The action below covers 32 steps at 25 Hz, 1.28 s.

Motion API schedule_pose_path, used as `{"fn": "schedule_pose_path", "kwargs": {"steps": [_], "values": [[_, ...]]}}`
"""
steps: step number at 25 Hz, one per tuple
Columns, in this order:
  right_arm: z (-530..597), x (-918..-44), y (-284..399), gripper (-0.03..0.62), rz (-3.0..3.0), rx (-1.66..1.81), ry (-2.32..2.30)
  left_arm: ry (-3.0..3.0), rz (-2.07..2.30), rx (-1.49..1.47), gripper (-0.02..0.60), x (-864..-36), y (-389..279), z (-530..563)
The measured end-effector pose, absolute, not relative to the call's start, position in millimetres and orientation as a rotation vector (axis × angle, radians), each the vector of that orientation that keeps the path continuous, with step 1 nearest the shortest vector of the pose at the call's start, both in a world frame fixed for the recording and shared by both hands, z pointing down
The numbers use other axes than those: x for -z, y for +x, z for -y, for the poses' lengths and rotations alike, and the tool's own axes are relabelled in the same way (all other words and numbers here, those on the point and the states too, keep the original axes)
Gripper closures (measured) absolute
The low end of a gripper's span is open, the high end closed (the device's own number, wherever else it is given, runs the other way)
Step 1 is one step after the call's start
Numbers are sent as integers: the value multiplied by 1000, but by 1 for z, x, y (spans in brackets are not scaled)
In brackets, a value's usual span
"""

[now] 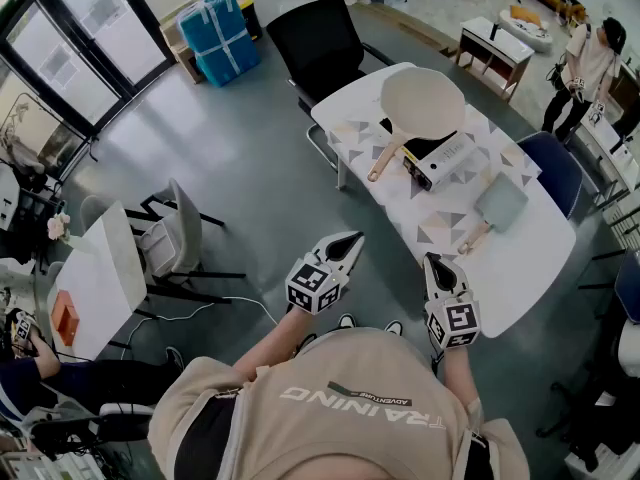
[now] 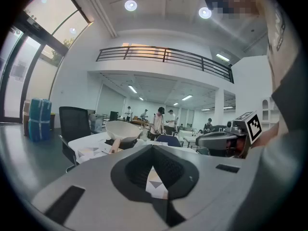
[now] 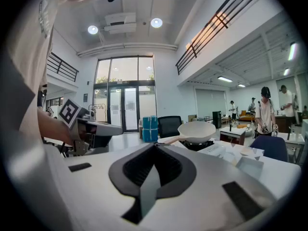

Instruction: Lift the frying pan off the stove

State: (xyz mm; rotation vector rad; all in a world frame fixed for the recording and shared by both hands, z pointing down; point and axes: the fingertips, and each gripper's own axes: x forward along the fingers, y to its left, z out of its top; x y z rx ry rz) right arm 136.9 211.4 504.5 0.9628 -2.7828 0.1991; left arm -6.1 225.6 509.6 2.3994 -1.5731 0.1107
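Head view looks down on a long white table (image 1: 530, 268) with grey and tan triangle patterns. A black office chair (image 1: 315, 38) stands at its far end and a blue chair (image 1: 555, 168) on its right side. Farther off on the grey floor stands a stack of blue boxes (image 1: 222, 33).

A person in a beige shirt stands at the near side of the table, a little back from its edge. On the middle of the table sits a small black-and-white stove (image 1: 445, 158), with the cream frying pan (image 1: 422, 103) resting on top. The pan's wooden handle slants over the stove's edge toward the person's left. Nearer the person, just beside the stove, lies a square grey pan (image 1: 500, 203) with its own wooden handle.

The left gripper (image 1: 350, 240) and the right gripper (image 1: 432, 263) are held side by side over the floor, both aimed at the table and tipped slightly down. The frying pan lies well ahead of both, with nothing touching it. It shows a little left of the jaw line in the left gripper view and a little right of it in the right gripper view. Each gripper's jaws are pressed together at the tips, with nothing between them.
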Motion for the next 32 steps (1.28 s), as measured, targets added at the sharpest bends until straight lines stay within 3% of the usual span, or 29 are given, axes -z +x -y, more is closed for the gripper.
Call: {"fn": "schedule_pose_path", "kwargs": {"steps": [25, 32], "values": [[-199, -536, 60, 589, 2681, -278, 1117, 2382, 1392, -42, 580, -548, -79, -201], [-148, -547, 43, 589, 2714, -264, 1057, 2351, 1410, -71, 580, -560, -88, -154]]}}
